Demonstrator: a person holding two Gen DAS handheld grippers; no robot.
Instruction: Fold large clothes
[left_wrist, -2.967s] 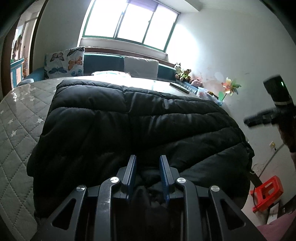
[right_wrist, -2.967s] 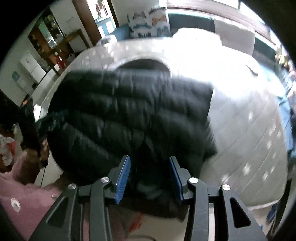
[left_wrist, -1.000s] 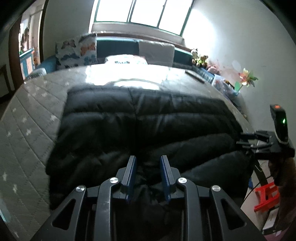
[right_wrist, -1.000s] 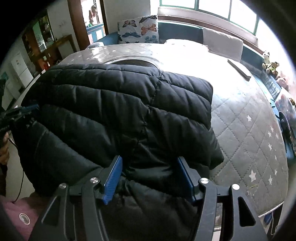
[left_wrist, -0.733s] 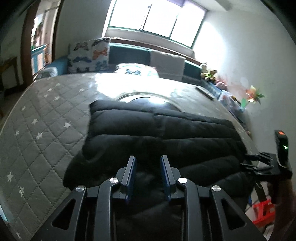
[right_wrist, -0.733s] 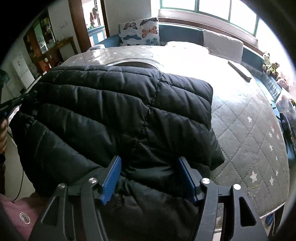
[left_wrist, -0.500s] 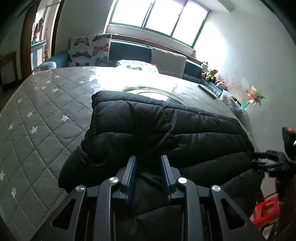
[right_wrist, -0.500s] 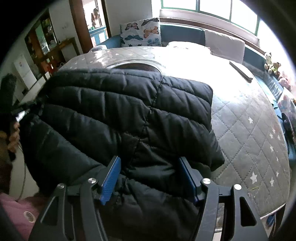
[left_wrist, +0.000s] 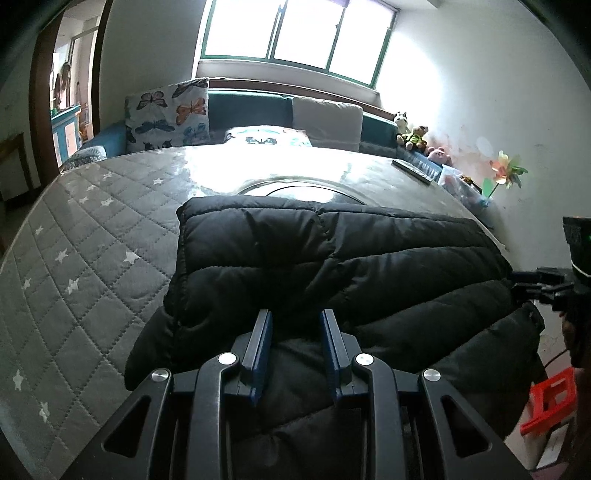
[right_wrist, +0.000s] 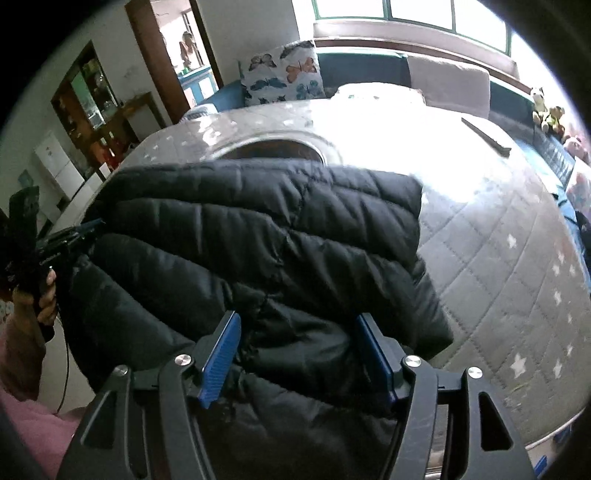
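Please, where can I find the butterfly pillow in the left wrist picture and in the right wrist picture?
Left wrist view: the butterfly pillow stands upper left, at the far end of the bed, left of the window.
Right wrist view: the butterfly pillow stands top centre, beyond the black puffer jacket.
Shared landmark: the white cushion, to the pillow's right in both.

Both tongs tilt downward, side by side. The left tongs (left_wrist: 295, 343) stand narrow, jaws just easing apart; the right tongs (right_wrist: 301, 356) gape wide, pads clear.
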